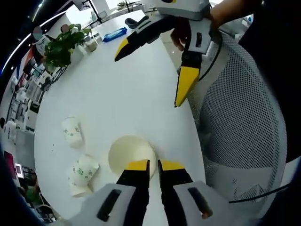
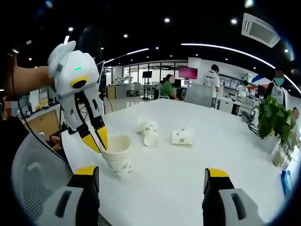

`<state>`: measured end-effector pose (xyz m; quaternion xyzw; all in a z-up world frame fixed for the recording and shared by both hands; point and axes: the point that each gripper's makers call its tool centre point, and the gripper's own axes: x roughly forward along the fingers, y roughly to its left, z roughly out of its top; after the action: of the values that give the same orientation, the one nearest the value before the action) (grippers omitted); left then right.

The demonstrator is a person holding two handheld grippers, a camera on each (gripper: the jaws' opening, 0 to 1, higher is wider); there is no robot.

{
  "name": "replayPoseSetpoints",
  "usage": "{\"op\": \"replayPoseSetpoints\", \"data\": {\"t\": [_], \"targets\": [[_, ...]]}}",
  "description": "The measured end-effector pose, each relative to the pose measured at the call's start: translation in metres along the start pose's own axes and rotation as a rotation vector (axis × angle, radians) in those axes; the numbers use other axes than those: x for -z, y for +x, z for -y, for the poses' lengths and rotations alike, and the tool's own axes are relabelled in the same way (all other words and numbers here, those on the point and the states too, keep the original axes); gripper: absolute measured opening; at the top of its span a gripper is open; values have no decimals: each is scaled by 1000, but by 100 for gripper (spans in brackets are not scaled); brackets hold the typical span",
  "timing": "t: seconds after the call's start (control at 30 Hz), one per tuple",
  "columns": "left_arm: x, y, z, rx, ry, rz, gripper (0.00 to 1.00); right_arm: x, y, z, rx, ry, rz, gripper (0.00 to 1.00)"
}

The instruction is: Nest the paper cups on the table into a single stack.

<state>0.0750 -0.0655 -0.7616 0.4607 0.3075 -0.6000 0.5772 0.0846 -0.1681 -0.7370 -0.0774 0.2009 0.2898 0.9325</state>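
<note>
Pinching the near rim of the stacked paper cups (image 2: 117, 157), the left hand-held gripper (image 2: 98, 140) reached steeply down with its yellow tips drawn narrow onto the rim wall, a person's forearm (image 2: 28, 77) trailing off behind its white body. From its own camera, the same stack (image 1: 130, 154) stood upright on the white desk (image 1: 122, 94) directly ahead of its nearly closed jaws, the open mouth facing the lens. Two more paper cups lay on their sides beyond and to the left of those jaws, one cup (image 1: 72, 131) further out and the other cup (image 1: 83, 171) nearer, well apart from the stack. The right hand-held gripper (image 1: 157, 75) hung above the desk past the stack, a hand (image 1: 181, 33) wrapped around its grip, its jaws spread wide and holding nothing. Its own view showed its two yellow-tipped jaws far apart at the bottom, the stack just ahead of its left jaw. A mesh chair back (image 1: 244, 117) stood at the desk edge to the right of the left hand-held gripper, and a potted plant (image 1: 63, 44) sat at the far left of the desk.
</note>
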Motion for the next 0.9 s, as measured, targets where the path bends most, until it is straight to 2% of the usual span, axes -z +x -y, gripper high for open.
{"op": "replayPoseSetpoints", "data": {"t": [0.2, 0.43, 0.63, 0.8, 0.9], "targets": [[-2, -13, -4, -14, -20, 35, 10, 0, 0, 0, -2, -1, 0, 93], [-13, -33, -18, -53, -107, 142, 15, -2, 0, -2, -8, 5, 8, 93], [-9, -44, -35, -102, -153, 174, 22, -4, 0, -3, -11, 10, 13, 93], [-4, -50, -52, -155, -233, 212, 28, -4, 0, -3, -10, 11, 12, 93], [-1, -53, -64, -186, -320, 258, 32, -4, 0, -3, -8, 13, 13, 93]]}}
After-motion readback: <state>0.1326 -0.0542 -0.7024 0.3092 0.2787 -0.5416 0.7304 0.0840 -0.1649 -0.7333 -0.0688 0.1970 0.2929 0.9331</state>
